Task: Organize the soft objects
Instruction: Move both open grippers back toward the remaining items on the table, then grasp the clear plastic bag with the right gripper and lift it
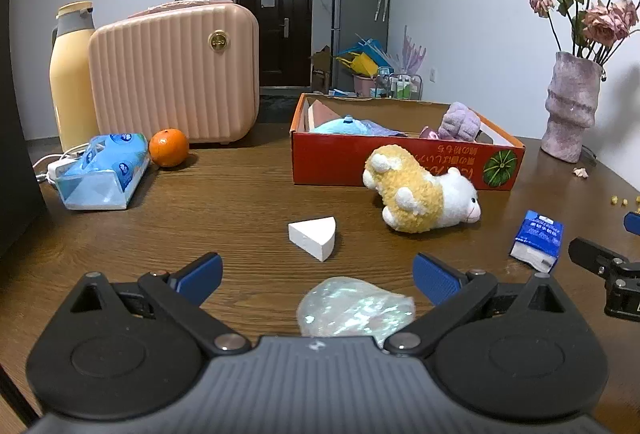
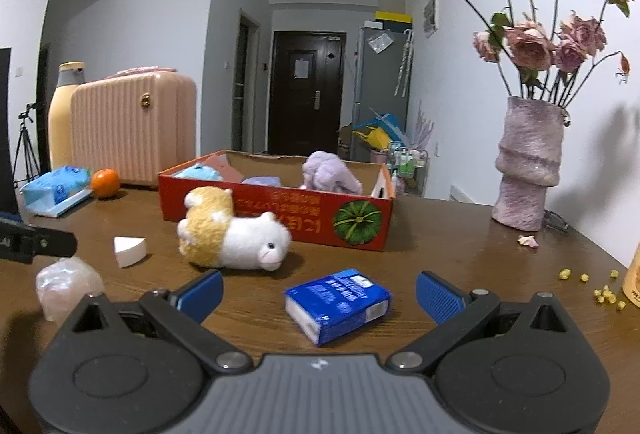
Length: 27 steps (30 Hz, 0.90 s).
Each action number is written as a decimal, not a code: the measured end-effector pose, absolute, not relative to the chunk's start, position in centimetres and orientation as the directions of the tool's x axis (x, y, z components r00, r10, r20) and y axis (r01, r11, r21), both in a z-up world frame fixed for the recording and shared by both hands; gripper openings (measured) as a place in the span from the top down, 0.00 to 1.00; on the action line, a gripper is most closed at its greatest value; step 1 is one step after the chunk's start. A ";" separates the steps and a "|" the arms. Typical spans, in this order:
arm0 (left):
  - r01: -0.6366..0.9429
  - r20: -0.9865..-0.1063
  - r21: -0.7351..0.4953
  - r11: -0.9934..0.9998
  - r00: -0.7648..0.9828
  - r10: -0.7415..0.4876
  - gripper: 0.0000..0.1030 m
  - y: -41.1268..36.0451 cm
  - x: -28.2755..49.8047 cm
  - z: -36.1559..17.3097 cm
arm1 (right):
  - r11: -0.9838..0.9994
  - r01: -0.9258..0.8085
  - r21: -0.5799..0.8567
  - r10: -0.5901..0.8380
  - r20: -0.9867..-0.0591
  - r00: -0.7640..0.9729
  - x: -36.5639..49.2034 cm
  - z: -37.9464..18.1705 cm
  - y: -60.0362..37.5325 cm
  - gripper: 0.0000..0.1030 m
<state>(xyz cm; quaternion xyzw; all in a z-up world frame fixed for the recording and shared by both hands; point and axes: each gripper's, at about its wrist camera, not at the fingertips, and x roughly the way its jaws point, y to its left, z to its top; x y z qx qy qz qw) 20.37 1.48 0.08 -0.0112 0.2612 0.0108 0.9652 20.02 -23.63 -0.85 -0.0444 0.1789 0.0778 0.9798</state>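
My left gripper (image 1: 318,280) is open, low over the table, with a shiny translucent squishy blob (image 1: 354,308) lying between its fingers, close to the base. Ahead lie a white wedge sponge (image 1: 314,236) and a yellow-and-white plush sheep (image 1: 420,196) on its side against the red cardboard box (image 1: 360,162). The box holds a blue plush (image 1: 342,124) and a purple plush (image 1: 460,122). My right gripper (image 2: 320,292) is open, with a blue tissue pack (image 2: 338,304) lying between its fingers. The right wrist view also shows the sheep (image 2: 236,232), wedge (image 2: 129,251), blob (image 2: 66,286) and box (image 2: 320,216).
A pink case (image 1: 176,74), yellow flask (image 1: 72,74), orange (image 1: 169,147) and blue wipes pack (image 1: 102,172) stand at the left back. A pink vase (image 2: 526,166) of dried roses is at the right, with petals and yellow crumbs (image 2: 600,290) nearby.
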 end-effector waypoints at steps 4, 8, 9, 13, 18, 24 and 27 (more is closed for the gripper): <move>-0.032 -0.505 -0.010 0.999 0.863 0.022 0.00 2.1 20.3 0.1 | 0.979 -0.193 -0.059 0.158 -0.366 0.917 19.9 -1.0 -22.5 0.00; -0.036 -0.505 -0.004 0.999 0.863 0.028 0.00 2.8 20.3 0.0 | 0.974 -0.217 -0.064 0.178 -0.377 0.909 19.9 -1.3 -21.2 0.00; -0.038 -0.506 -0.004 0.999 0.862 0.031 0.00 3.0 20.3 0.0 | 0.973 -0.222 -0.065 0.182 -0.380 0.907 19.9 -1.3 -20.9 0.00; -0.042 -0.508 0.003 0.999 0.861 0.038 0.00 3.6 20.3 0.0 | 0.967 -0.246 -0.065 0.202 -0.390 0.899 19.9 -1.5 -19.7 0.00; -0.050 -0.510 0.014 0.999 0.859 0.050 0.00 4.4 20.3 0.0 | 0.958 -0.281 -0.062 0.233 -0.403 0.885 20.0 -1.6 -18.0 0.00; -0.051 -0.510 0.019 0.999 0.859 0.054 0.00 5.3 20.3 0.0 | 0.944 -0.325 -0.050 0.276 -0.414 0.867 20.1 -1.7 -15.9 0.00; -0.049 -0.509 0.020 0.999 0.859 0.052 0.00 5.7 20.2 0.1 | 0.939 -0.342 -0.041 0.296 -0.408 0.863 19.8 -1.6 -14.9 0.00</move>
